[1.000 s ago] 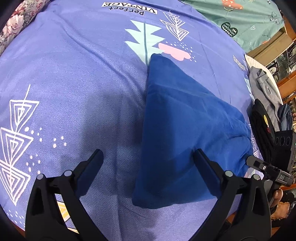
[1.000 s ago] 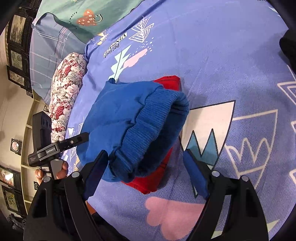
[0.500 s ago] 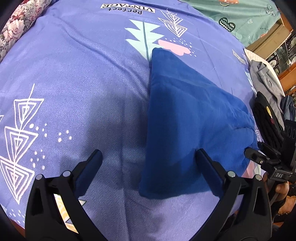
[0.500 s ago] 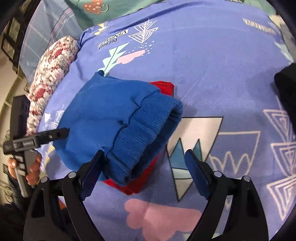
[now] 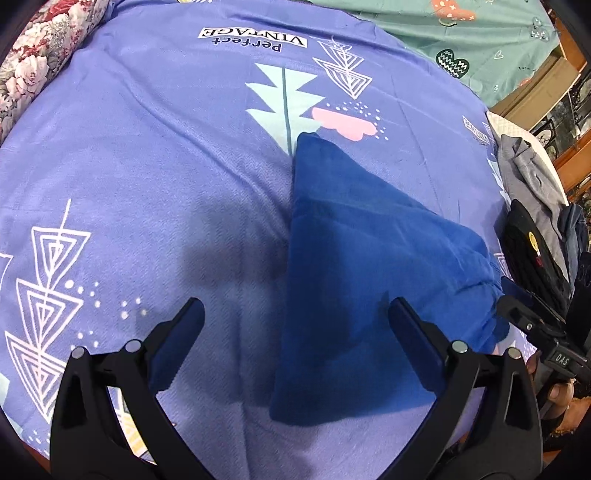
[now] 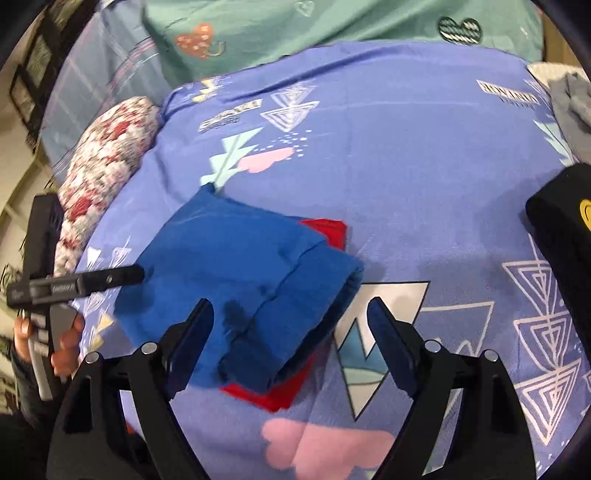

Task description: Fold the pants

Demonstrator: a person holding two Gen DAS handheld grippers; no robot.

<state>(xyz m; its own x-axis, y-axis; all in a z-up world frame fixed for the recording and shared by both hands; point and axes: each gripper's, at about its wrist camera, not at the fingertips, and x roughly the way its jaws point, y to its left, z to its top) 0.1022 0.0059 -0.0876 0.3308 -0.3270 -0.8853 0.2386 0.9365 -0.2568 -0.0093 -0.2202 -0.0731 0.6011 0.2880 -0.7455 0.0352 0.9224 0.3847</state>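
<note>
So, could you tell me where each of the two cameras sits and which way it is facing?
Left wrist: on the left gripper, angled down at the blue pants on the purple bedsheet; its own open fingers show, and the right gripper at the right edge.
Right wrist: on the right gripper, angled down at the pants' cuff end over a red garment; open fingers show, and the left gripper in a hand.
Shared: pants, bedsheet, floral pillow.

A home bedroom: a bed under a printed purple bedsheet (image 5: 155, 155), a floral bolster (image 6: 107, 155), a green pillow (image 6: 332, 26), framed pictures (image 6: 26, 88) on the wall.
</note>
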